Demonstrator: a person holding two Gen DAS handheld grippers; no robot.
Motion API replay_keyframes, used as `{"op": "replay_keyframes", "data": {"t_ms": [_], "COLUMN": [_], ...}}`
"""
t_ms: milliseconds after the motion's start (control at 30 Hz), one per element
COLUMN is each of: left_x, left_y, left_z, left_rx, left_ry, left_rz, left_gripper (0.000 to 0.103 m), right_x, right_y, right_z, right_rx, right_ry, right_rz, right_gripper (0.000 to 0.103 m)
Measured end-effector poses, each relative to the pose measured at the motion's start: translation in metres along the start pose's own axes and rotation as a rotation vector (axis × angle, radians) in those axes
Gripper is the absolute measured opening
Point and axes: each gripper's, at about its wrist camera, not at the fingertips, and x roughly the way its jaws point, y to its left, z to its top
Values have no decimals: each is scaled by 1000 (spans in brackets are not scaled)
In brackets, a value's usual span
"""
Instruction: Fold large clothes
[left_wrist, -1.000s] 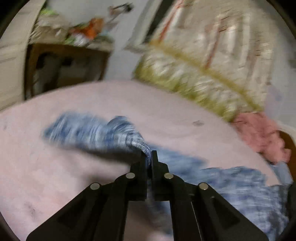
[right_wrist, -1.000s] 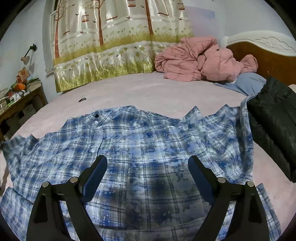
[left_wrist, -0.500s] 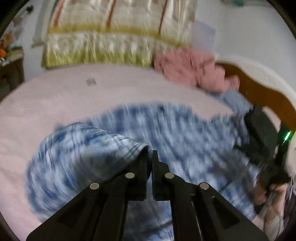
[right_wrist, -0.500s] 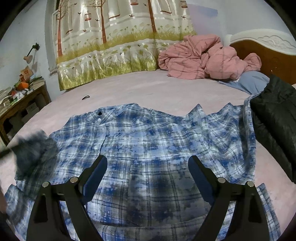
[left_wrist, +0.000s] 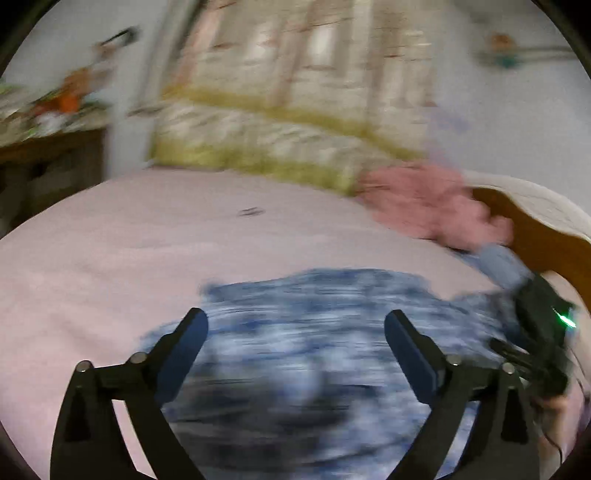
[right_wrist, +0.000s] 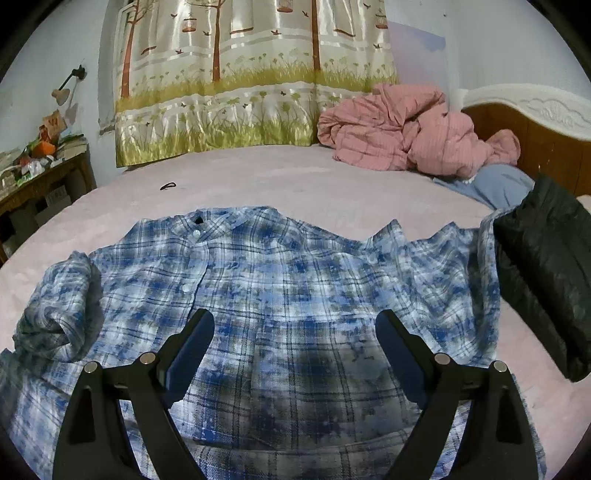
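A blue and white plaid shirt lies front up on the pink bed, collar toward the far side. Its left sleeve is folded in and lies bunched over the shirt's left edge. My right gripper hovers open above the shirt's lower middle, with nothing between its fingers. In the blurred left wrist view the shirt spreads below my left gripper, whose jaws are opening wide with only air between them. The other gripper's body, with a green light, shows at the right edge.
A black padded jacket lies on the shirt's right sleeve end. A crumpled pink quilt and a blue pillow sit by the wooden headboard. A small dark hair tie lies on the bed. A cluttered wooden desk stands at left.
My left gripper carried the left sleeve rightward over the shirt, then let it go and opened wide. The sleeve now rests folded on the shirt. The right gripper stayed still.
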Motion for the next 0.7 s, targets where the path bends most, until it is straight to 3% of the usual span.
{"op": "replay_keyframes", "data": {"t_ms": [167,267,367,433,467,500,600,700], "left_x": [58,80,89,87,87,83,42,2], "left_y": [108,136,131,121,115,107,66,10], "left_z": [-13,-28,-31,-33,-33,-32,-17,1], "left_rx": [-342,-454,-431,-391,-353,-321,-197,-62], "left_ry": [188,271,309,322,314,286,85,-24], "left_rz": [169,124,51,53,85,98,-11,-119], "left_gripper": [97,95,91,55,13,5,4,4], "right_x": [-2,-2,-3,-4,-3,-3,-4,-9], "right_y": [6,6,7,7,6,6,3,1], "right_z": [1,0,1,1,1,1,2,3], "right_rx": [-12,-14,-4,1,2,0,15,35], "right_ry": [1,2,5,5,7,7,4,-21], "right_rz": [21,19,29,29,29,30,20,6], "right_gripper": [90,90,90,90,90,90,90,90]}}
